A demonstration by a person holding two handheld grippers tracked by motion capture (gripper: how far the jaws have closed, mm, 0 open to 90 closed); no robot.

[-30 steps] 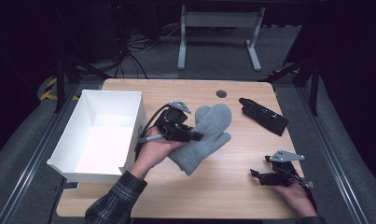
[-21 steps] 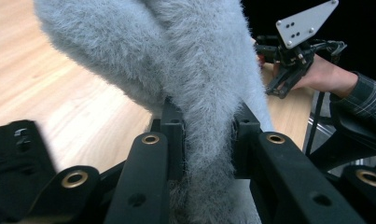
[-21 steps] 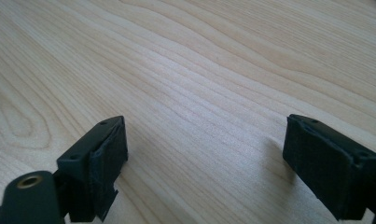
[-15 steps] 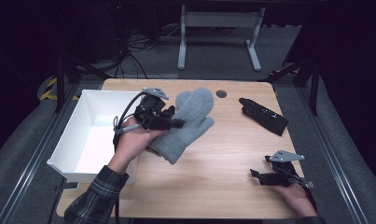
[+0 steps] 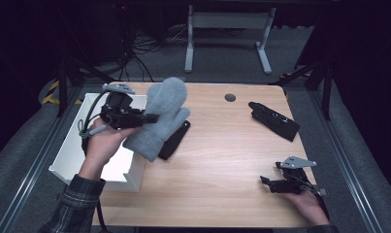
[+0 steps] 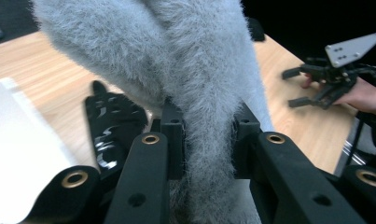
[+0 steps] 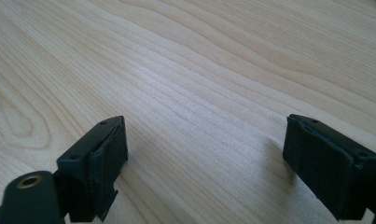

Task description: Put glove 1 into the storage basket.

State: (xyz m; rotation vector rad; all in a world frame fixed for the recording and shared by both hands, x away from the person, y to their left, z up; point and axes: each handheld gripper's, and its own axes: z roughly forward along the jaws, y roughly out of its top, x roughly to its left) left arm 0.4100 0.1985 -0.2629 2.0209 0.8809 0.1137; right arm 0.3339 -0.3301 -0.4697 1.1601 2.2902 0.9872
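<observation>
High view shows the left gripper [image 5: 152, 118] with jaws pinched on the grey mitten [image 5: 161, 116], lifted at the white box [image 5: 74, 160] edge; dropping it inside seems left. Right gripper [image 5: 265, 180] rests wide open, holding nothing.

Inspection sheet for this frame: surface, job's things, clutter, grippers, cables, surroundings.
Surface: wooden table, bare in front of the right gripper.
Job's things: grey mitten held up beside the white box at the left edge.
Clutter: black flat object under the mitten; black device far right; dark round spot.
Grippers: left gripper clamped on the mitten; right gripper open, low over the wood.
Cables: loop at the left gripper; tangle on the floor.
Surroundings: dark room, grey stand.
</observation>
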